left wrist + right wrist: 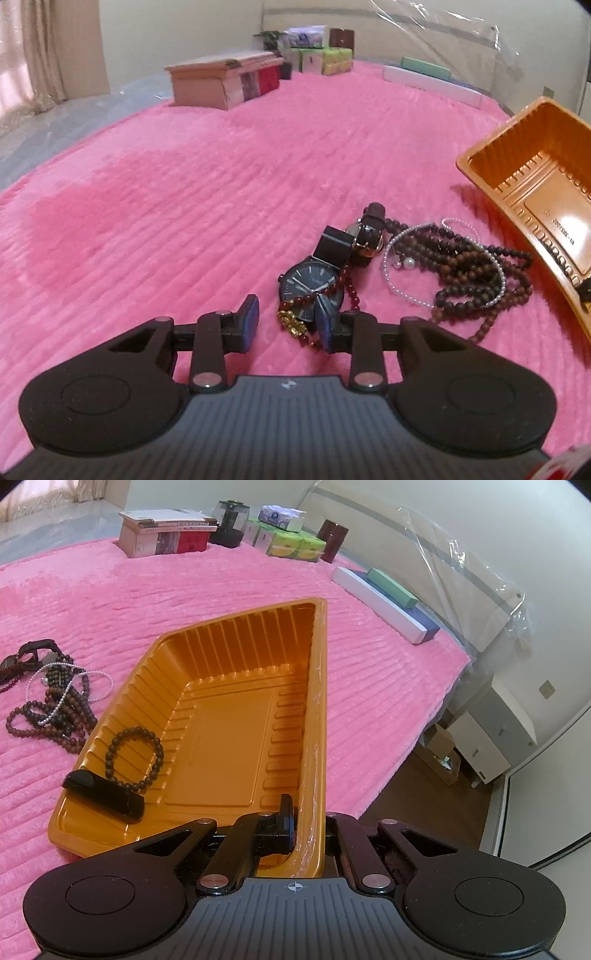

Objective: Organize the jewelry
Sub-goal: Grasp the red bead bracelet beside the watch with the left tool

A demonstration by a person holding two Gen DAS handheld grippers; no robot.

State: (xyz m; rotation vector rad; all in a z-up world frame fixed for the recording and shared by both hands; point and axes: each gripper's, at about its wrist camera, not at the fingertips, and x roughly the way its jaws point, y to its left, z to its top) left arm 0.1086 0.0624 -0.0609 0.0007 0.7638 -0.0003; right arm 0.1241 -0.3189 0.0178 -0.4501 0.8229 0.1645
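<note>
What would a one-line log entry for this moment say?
left gripper: open, at red bead bracelet | right gripper: shut on orange tray wall | tray: bead bracelet

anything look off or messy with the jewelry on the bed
Yes. The watches, dark bead strands and pearl bracelet lie tangled in one heap on the pink blanket. The orange tray sits tilted, its edge clamped in the right tool.

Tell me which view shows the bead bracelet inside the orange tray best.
The right wrist view: the bead bracelet lies whole and unobstructed on the orange tray floor. The left wrist view shows only a dark sliver of it at the tray's near edge.
</note>
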